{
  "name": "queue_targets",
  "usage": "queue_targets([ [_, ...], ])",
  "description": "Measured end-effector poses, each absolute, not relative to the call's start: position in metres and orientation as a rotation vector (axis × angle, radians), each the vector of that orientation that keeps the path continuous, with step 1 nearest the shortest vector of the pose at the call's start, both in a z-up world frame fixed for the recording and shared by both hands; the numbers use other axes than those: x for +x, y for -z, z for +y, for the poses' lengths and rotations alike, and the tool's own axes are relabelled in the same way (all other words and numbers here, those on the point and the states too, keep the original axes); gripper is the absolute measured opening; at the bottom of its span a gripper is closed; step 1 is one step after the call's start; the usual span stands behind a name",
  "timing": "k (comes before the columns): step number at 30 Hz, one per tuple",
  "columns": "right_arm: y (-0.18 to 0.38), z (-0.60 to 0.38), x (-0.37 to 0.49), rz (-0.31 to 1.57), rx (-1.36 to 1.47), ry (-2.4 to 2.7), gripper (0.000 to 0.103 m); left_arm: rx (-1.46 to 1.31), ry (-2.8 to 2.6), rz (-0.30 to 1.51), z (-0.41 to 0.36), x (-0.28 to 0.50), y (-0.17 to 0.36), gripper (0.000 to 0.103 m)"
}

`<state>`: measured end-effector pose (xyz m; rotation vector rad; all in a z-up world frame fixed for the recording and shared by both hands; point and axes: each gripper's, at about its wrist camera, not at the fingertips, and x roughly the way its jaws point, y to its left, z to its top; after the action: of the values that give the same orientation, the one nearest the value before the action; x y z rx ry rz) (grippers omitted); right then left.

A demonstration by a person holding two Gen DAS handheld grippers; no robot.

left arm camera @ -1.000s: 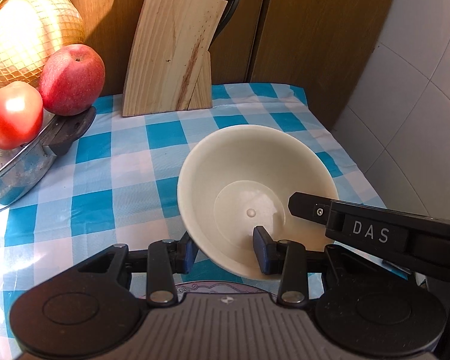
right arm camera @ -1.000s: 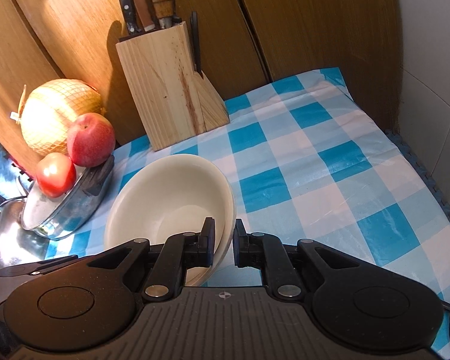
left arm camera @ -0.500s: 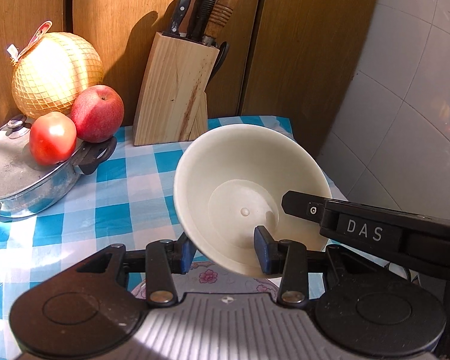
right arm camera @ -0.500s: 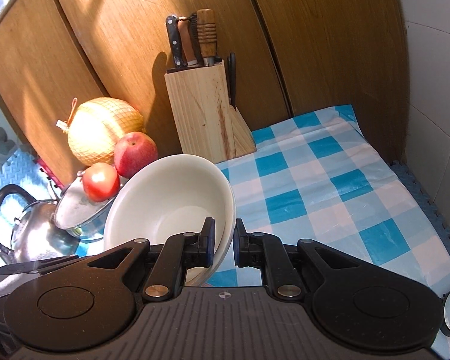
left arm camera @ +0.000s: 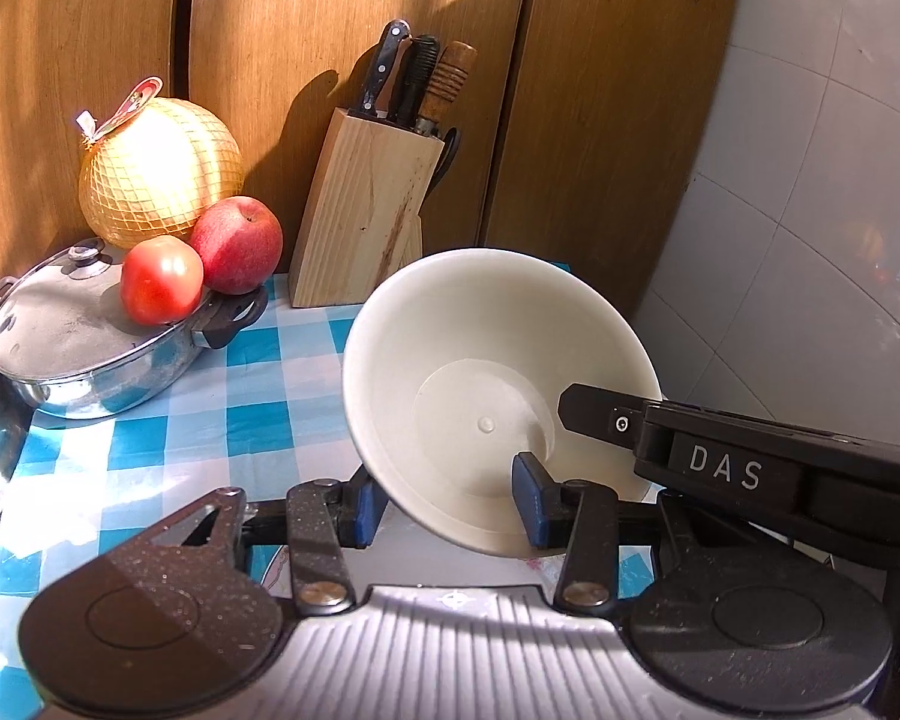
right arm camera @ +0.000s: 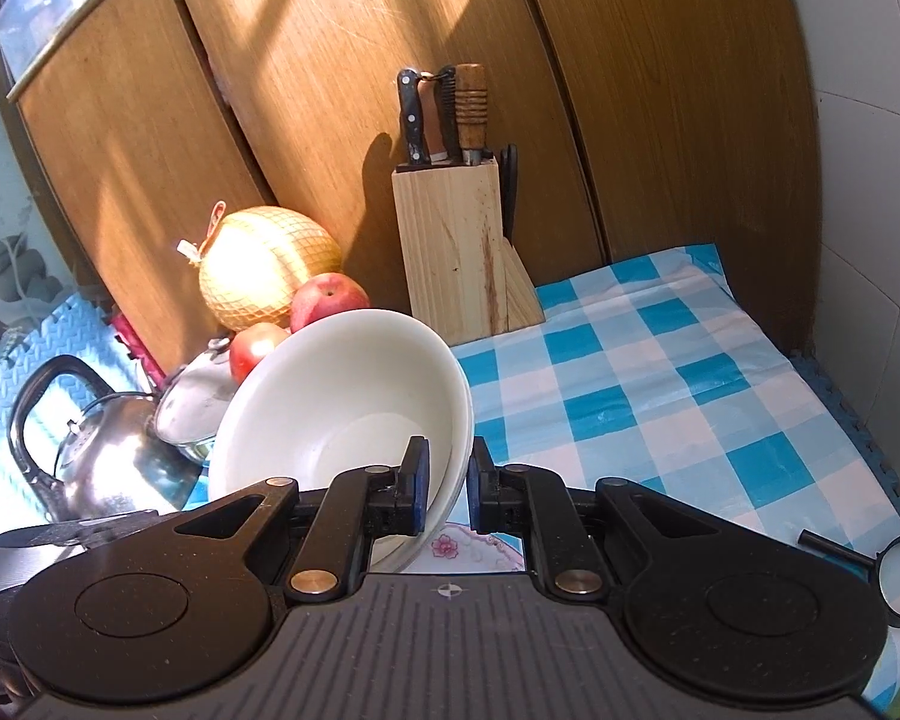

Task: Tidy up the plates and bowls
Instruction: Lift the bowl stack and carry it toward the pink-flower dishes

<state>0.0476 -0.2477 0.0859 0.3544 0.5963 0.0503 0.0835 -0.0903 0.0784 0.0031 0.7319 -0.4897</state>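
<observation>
A plain cream bowl [left arm camera: 498,396], smooth and empty, hangs tilted above the blue-checked cloth [right arm camera: 660,384]. The right gripper [right arm camera: 447,495] is nipped tight on its rim, one pad inside, one outside. The left gripper [left arm camera: 450,507] stands wider, its jaws straddling the near wall. A flowered plate [right arm camera: 474,549] lies beneath the jaws.

open cloth on the right, clutter on the left

the checked tabletop [right arm camera: 678,384] lies bare from the knife block [right arm camera: 459,252] out to the tiled wall [right arm camera: 870,120]. at left the lidded pot [left arm camera: 90,354] bearing tomato [left arm camera: 161,279], apple [left arm camera: 237,252] and netted pomelo [left arm camera: 159,174], with the kettle [right arm camera: 108,450] beside it, blocks passage; wooden cabinet doors [right arm camera: 330,90] close the back.
</observation>
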Motion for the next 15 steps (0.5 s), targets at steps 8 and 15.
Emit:
queue_targets([
  [8,-0.084,-0.233,0.026,0.605,0.339,-0.055,0.018,-0.02,0.492,0.741,-0.075,0.06,-0.075,0.037],
  [15,-0.082,-0.221,0.012,0.62,0.324,-0.062,0.018,-0.034,0.487,0.749,-0.065,0.045,-0.071,0.037],
])
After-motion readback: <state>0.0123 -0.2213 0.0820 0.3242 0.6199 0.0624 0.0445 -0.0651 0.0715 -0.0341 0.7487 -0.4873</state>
